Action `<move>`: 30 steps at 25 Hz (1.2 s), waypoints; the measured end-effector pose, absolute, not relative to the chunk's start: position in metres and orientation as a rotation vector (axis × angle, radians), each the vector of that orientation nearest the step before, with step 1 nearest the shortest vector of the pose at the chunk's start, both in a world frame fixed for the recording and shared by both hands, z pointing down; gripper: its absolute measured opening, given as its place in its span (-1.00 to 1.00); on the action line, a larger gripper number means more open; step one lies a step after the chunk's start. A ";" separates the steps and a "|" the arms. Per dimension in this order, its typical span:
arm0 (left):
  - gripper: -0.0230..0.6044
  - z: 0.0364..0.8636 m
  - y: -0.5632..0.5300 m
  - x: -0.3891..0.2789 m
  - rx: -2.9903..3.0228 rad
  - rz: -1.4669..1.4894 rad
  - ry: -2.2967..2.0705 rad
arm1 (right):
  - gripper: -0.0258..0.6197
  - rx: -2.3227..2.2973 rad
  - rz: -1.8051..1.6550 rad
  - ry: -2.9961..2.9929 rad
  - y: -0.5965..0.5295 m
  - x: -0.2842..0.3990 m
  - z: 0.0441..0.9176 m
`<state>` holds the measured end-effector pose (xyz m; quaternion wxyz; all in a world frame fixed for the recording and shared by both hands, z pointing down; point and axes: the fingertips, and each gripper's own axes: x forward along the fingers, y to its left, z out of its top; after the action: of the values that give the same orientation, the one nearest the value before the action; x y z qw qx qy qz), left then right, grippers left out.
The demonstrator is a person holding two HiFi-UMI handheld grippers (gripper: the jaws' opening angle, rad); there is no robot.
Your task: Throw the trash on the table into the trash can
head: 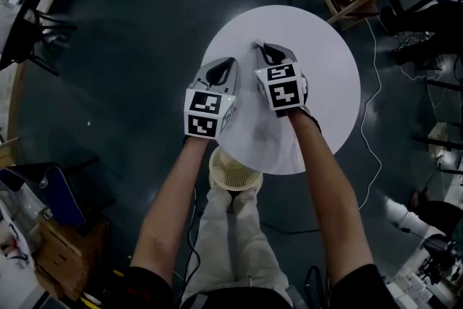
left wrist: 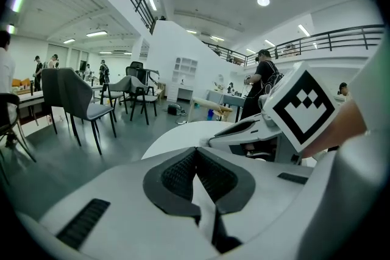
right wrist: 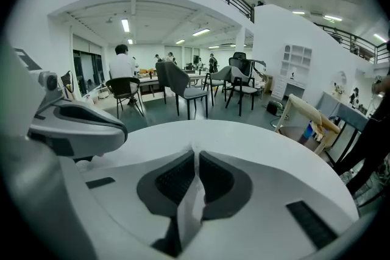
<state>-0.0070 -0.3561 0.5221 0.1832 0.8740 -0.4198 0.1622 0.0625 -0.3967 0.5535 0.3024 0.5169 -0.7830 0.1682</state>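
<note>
Right gripper view: right gripper (right wrist: 195, 154) jaws clamped on a white tissue (right wrist: 192, 195). It's thin and crumpled, with a soft edge poking just past the tips and the rest trailing back between the pads. Left gripper (left wrist: 196, 152) jaws are also pinched together, on a white strip (left wrist: 206, 201): smoother, flat, narrow at the tips, widening toward the camera. Head view: both grippers side by side over the near part of the round white table (head: 325, 69), left one at its edge. Cream woven trash can (head: 224, 174) sits on the floor, partly under the table's near edge, between the person's arms.
</note>
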 end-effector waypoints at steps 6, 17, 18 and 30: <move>-0.88 0.509 -0.335 -0.011 2.460 0.434 -1.188 | -0.81 1.383 0.518 -2.114 -0.361 0.062 0.541; -0.88 0.508 -0.267 -0.015 2.425 0.460 -1.164 | -0.81 1.348 0.537 -2.150 -0.271 0.048 0.529; -0.88 0.509 -0.259 -0.017 2.422 0.471 -1.165 | -0.81 1.342 0.545 -2.146 -0.262 0.048 0.531; -0.88 0.534 -0.177 -0.040 2.354 0.472 -1.141 | -0.81 1.296 0.706 -2.193 -0.167 0.010 0.549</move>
<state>-0.0405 -0.1770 0.5344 0.2392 0.8599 -0.4167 0.1725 0.0103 -0.1672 0.5489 0.2467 0.4751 -0.8040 0.2589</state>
